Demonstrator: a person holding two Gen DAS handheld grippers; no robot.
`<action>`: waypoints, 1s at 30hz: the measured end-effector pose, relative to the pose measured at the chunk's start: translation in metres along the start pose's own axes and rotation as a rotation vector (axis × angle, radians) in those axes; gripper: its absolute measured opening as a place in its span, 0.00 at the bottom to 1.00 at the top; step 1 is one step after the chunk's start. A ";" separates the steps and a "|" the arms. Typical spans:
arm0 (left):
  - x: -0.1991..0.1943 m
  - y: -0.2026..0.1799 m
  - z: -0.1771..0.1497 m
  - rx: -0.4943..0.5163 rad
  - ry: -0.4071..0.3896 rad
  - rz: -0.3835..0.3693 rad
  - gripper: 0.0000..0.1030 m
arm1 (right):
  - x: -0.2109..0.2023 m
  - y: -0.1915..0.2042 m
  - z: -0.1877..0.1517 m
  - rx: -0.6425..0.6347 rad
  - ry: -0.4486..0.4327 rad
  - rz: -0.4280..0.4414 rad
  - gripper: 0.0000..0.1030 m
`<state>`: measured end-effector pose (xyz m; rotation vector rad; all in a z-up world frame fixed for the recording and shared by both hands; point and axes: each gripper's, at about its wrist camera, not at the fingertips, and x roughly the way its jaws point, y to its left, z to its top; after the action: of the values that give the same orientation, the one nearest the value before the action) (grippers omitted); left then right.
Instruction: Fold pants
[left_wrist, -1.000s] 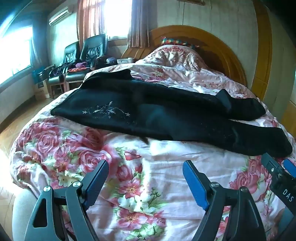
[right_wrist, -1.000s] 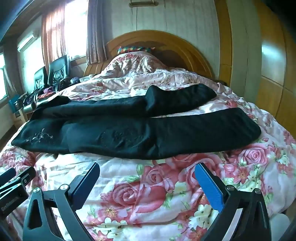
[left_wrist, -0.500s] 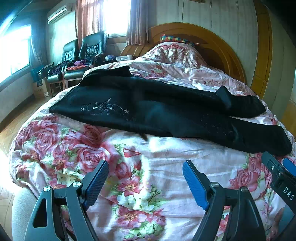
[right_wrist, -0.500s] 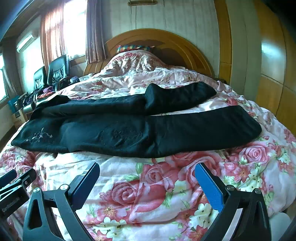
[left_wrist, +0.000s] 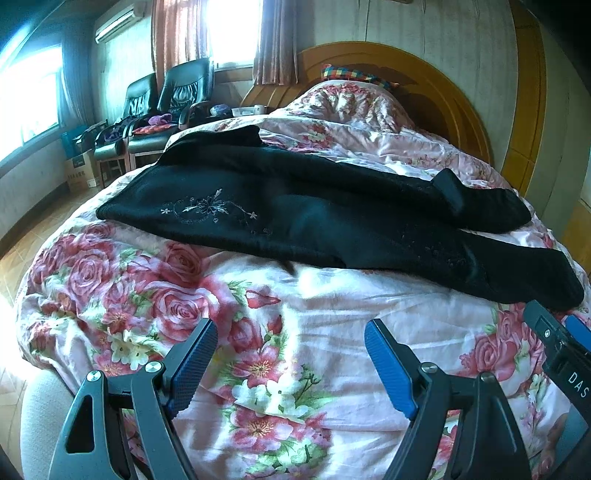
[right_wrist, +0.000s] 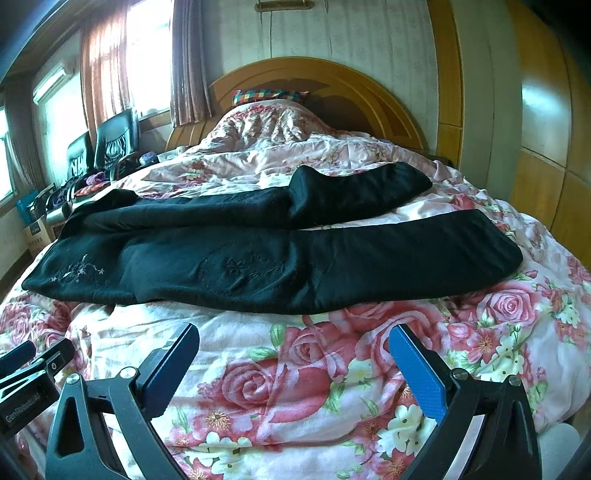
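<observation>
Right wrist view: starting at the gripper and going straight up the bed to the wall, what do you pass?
right gripper → floral quilt → black pants → bunched-up quilt mound → checked pillow → wooden headboard

Right gripper (left_wrist: 565, 354) cut off by the right edge in the left wrist view; its jaws can't be seen there. Left gripper (right_wrist: 33, 373) cut by the left edge in the right wrist view. Clutter on the chairs (left_wrist: 155, 122) too small to identify. Pillow (right_wrist: 269, 96) mostly hidden behind the bunched quilt (right_wrist: 273, 122).
</observation>
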<state>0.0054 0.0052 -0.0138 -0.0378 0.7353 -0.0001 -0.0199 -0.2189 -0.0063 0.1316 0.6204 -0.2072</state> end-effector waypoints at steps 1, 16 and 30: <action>0.000 0.000 0.000 -0.002 0.000 -0.002 0.81 | 0.000 0.000 0.000 0.000 0.002 0.001 1.00; 0.003 0.002 -0.001 -0.004 0.017 0.001 0.81 | 0.001 0.000 0.000 0.003 0.002 0.003 1.00; 0.007 0.002 -0.002 -0.006 0.039 0.011 0.81 | 0.003 -0.001 -0.001 0.002 0.017 0.006 1.00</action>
<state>0.0089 0.0067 -0.0200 -0.0394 0.7749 0.0115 -0.0184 -0.2206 -0.0091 0.1374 0.6370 -0.2006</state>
